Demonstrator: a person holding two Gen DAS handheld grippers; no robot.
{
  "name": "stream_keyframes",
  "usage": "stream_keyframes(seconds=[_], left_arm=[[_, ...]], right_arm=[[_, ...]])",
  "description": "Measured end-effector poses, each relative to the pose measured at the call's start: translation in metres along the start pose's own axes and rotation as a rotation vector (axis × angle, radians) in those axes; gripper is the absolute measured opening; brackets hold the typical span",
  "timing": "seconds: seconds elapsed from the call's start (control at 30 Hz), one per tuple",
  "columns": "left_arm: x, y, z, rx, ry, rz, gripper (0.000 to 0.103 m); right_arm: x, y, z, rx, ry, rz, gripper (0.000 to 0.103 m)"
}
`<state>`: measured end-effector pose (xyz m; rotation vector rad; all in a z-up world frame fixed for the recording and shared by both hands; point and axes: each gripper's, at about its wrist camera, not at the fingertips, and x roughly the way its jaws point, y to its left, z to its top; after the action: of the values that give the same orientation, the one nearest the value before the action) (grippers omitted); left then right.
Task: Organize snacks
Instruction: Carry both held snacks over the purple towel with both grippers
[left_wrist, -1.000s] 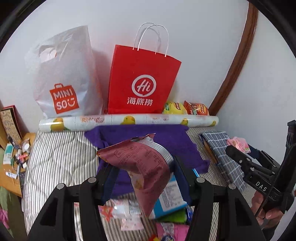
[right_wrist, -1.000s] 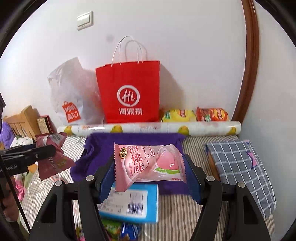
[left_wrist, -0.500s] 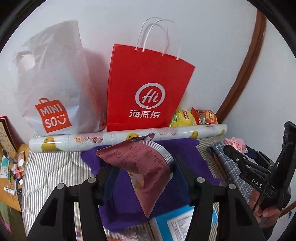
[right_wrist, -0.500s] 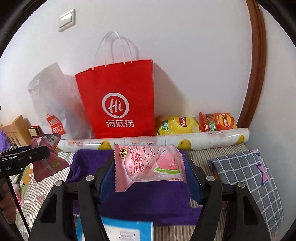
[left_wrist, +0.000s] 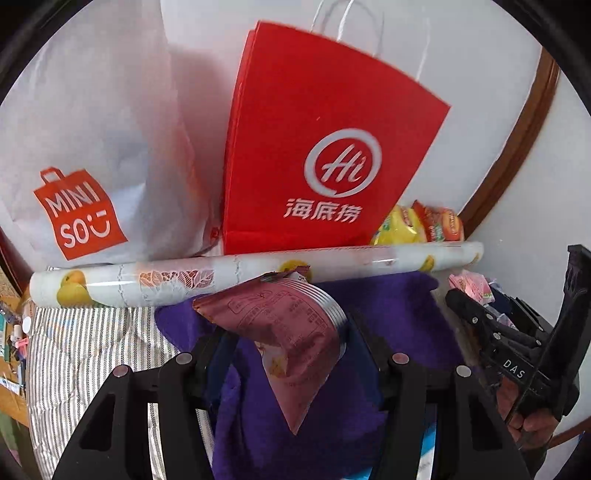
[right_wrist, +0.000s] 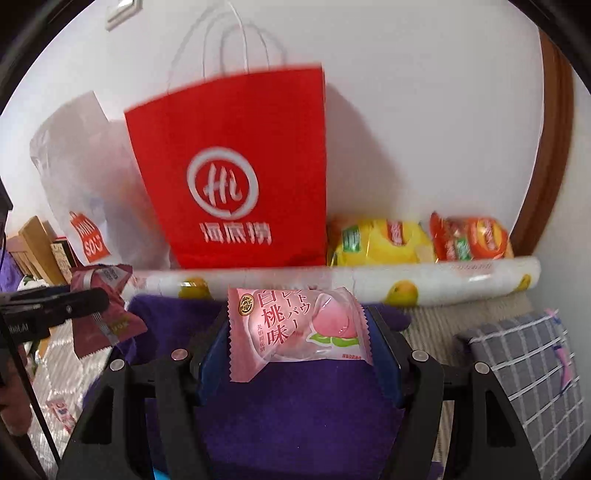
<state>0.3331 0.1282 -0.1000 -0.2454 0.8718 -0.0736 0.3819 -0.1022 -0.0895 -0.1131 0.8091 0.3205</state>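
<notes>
Nearest the left wrist camera, the left tool (left_wrist: 291, 332) is clamped on a maroon snack packet (left_wrist: 288, 332), which sits tilted between the fingers with its lower corner hanging down over a purple cloth (left_wrist: 388, 325). Nearest the right wrist camera, the right tool (right_wrist: 299, 332) grips a pink peach-flavoured snack packet (right_wrist: 295, 328) held crosswise, printed face toward the camera, also above the purple cloth (right_wrist: 295, 413). Each tool appears at the edge of the other's view: the right tool at the right of the left view, the left tool with its maroon packet at the left of the right view. The cloth lies on a bed with a grey striped cover (left_wrist: 85, 347), and a grey checked bundle (right_wrist: 532, 373) rests on the bed to the right. Beyond the cloth, a long white roll printed with yellow fruit (left_wrist: 221, 275) lies across the bed. Behind the roll, a red paper bag with white handles (left_wrist: 317, 162) stands upright against the white wall, with a white plastic Miniso bag (left_wrist: 92, 147) just beside it on the left. To the right of the red bag, behind the roll, a yellow snack bag (right_wrist: 380, 242) and an orange snack bag (right_wrist: 472, 240) lie side by side next to a brown wooden door frame (right_wrist: 554, 147).
</notes>
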Motion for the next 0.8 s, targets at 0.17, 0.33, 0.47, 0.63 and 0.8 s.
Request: stream_keyframes(seconds=[0.17, 0.33, 0.47, 0.63, 0.8], left_arm=[[0.029, 0.0, -0.01, -0.001, 0.076, 0.005, 0.056], [0.044, -0.004, -0.018, 0.009, 0.115, 0.029, 0.056], [0.053, -0.003, -0.022, 0.006, 0.146, 0.034, 0.056], [0.06, -0.003, -0.025, -0.005, 0.172, 0.031, 0.056], [0.063, 0.0, -0.025, -0.015, 0.177, 0.03, 0.056]], right_arm=[[0.023, -0.007, -0.014, 0.034, 0.048, 0.033, 0.068], [0.038, -0.005, -0.025, 0.031, 0.095, 0.062, 0.068], [0.043, -0.008, -0.029, 0.043, 0.128, 0.078, 0.068], [0.049, -0.007, -0.032, 0.046, 0.157, 0.08, 0.068], [0.054, -0.012, -0.033, 0.069, 0.176, 0.06, 0.068]])
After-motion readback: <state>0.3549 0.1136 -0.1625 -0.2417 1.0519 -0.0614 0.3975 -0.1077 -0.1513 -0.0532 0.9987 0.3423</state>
